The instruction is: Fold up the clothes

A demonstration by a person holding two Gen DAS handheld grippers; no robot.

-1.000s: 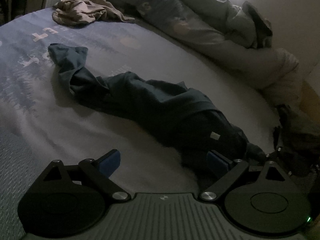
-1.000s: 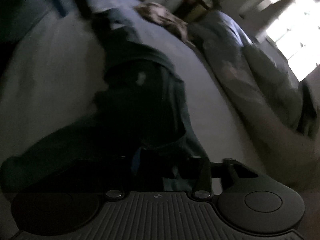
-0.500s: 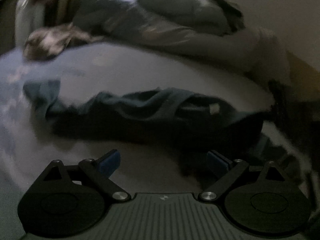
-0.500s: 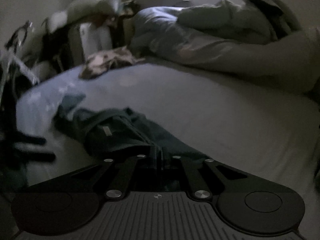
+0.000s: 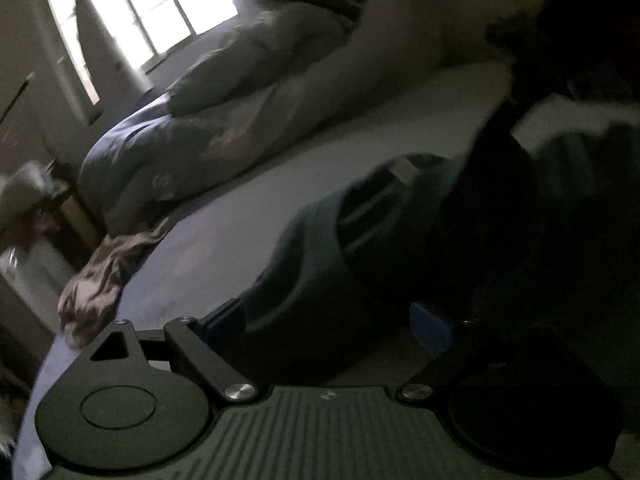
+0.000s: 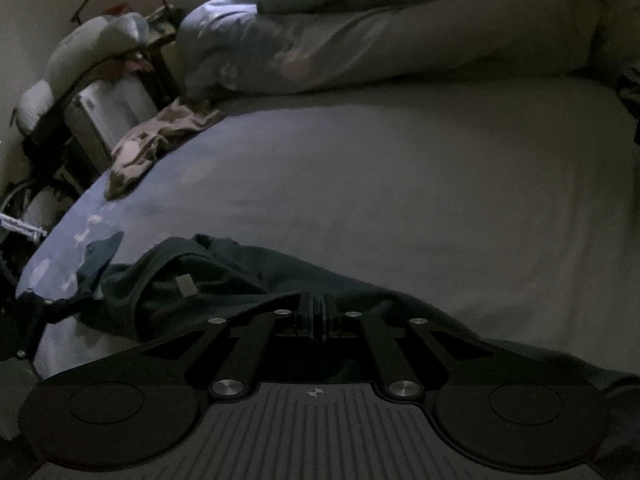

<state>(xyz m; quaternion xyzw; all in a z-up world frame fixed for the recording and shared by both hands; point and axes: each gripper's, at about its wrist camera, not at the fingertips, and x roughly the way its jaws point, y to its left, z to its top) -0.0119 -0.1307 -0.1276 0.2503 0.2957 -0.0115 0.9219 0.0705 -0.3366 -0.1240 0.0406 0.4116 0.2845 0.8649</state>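
Right wrist view: the right gripper (image 6: pixel 319 314) had its fingers pinched tight on the dark teal garment (image 6: pixel 224 280), which lay bunched along the bed's (image 6: pixel 400 184) near edge. Left gripper (image 5: pixel 328 326) spread wide, just narrowing slightly, the blurred garment (image 5: pixel 320 264) lying between its blue fingers (image 5: pixel 430 326), ungripped.

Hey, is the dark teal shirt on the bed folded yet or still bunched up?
Still bunched up. The dark teal shirt lies in a crumpled rope across the bed, neck label showing, no flat folded edges.
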